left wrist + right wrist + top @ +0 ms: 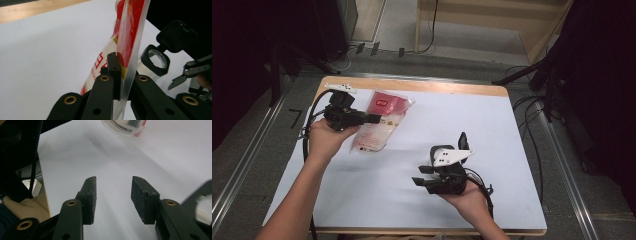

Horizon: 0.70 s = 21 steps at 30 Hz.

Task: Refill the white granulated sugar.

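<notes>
The left gripper (373,119), clamped on the red-and-clear plastic food pouch (379,125), holds it up over the white table (492,125), while the half-open, empty right gripper (424,176) probably must grasp it next.

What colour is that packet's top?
Red; the packet shows it best in the high view.

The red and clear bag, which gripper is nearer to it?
Left. The left gripper is clamped on the bag; the right gripper sits apart, nearer the table's front edge, fingers open.
</notes>
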Each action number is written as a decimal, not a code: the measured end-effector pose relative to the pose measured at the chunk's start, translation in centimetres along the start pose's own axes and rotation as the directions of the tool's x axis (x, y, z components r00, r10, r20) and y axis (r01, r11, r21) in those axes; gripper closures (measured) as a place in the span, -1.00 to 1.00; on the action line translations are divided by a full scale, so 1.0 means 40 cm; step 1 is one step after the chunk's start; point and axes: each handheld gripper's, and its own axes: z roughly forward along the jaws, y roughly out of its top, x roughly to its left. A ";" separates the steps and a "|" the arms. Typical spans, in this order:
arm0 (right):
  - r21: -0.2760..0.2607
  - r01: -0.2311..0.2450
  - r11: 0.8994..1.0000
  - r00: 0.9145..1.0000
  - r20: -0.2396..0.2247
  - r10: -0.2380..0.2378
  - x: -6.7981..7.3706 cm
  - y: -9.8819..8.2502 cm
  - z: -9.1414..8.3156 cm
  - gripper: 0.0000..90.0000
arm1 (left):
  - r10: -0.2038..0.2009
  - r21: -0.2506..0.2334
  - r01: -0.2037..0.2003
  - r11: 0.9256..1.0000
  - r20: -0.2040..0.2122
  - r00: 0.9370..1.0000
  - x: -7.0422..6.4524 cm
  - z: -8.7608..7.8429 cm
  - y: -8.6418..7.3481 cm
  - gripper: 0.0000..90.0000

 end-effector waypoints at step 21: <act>0.002 -0.078 0.997 0.996 0.052 0.078 -0.055 -0.060 -0.105 0.29 | 0.026 -0.011 -0.026 1.000 -0.014 1.000 0.037 0.029 -0.069 0.99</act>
